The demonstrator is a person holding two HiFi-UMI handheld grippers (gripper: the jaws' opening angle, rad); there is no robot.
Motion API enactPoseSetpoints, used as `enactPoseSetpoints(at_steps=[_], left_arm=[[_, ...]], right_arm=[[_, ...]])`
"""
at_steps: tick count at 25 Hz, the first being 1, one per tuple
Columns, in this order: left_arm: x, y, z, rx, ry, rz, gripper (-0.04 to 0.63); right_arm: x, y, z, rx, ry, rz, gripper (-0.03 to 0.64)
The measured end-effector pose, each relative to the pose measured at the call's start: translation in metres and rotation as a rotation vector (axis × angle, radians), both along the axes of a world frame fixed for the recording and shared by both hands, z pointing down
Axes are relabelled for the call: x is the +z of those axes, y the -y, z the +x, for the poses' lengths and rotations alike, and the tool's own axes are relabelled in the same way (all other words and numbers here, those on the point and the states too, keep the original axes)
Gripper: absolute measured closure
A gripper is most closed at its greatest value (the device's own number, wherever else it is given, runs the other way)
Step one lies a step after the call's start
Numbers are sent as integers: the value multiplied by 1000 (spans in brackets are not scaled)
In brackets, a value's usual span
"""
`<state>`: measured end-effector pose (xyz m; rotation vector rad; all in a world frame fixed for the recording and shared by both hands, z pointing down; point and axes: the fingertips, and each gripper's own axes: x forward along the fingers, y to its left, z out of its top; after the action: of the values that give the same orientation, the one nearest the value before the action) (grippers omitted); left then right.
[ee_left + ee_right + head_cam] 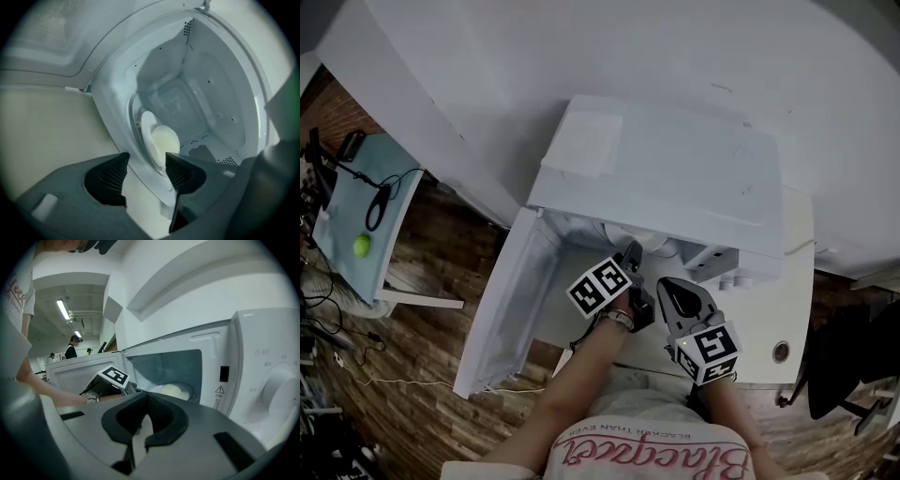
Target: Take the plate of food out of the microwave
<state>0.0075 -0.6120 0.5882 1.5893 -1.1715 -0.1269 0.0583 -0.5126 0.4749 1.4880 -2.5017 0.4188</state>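
A white microwave [675,169] stands with its door [511,300] swung open to the left. Inside, a white plate [149,136] of pale food [165,142] rests on the glass turntable; the right gripper view shows this plate [172,391] through the opening. My left gripper [146,160] is at the cavity's mouth, jaws open. The plate's near rim lies just beyond its fingertips, and the pads are clear of it. In the head view the left gripper [631,253] reaches under the microwave's top. My right gripper [143,439] hangs back in front of the microwave [666,289], shut and empty.
The microwave's control panel and dial [281,390] are on the right of the cavity. A teal side table [342,216] with a green ball [361,246] stands at far left on the wooden floor. A dark chair [844,366] is at right. People stand far behind.
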Motion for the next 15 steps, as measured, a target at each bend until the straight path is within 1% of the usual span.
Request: enactPoseSetpoints(at_steps=[2, 6, 8, 10, 12, 14, 15], left_arm=[[6, 0, -2, -18, 10, -29, 347], [7, -2, -2, -21, -1, -97, 348], [8, -4, -3, -19, -20, -110, 350], [8, -9, -2, -14, -55, -123, 355], [6, -12, -2, -5, -72, -117, 381], [1, -11, -4, 1, -69, -88, 413], [-2, -10, -5, 1, -72, -73, 443]], right_arm=[[2, 0, 2, -3, 6, -5, 606], [2, 0, 3, -10, 10, -8, 606], [2, 0, 2, -19, 6, -5, 606], [4, -1, 2, -27, 1, -6, 606], [6, -3, 2, -33, -3, -10, 606], [7, -4, 1, -37, -4, -11, 606], [7, -5, 0, -39, -5, -12, 606]])
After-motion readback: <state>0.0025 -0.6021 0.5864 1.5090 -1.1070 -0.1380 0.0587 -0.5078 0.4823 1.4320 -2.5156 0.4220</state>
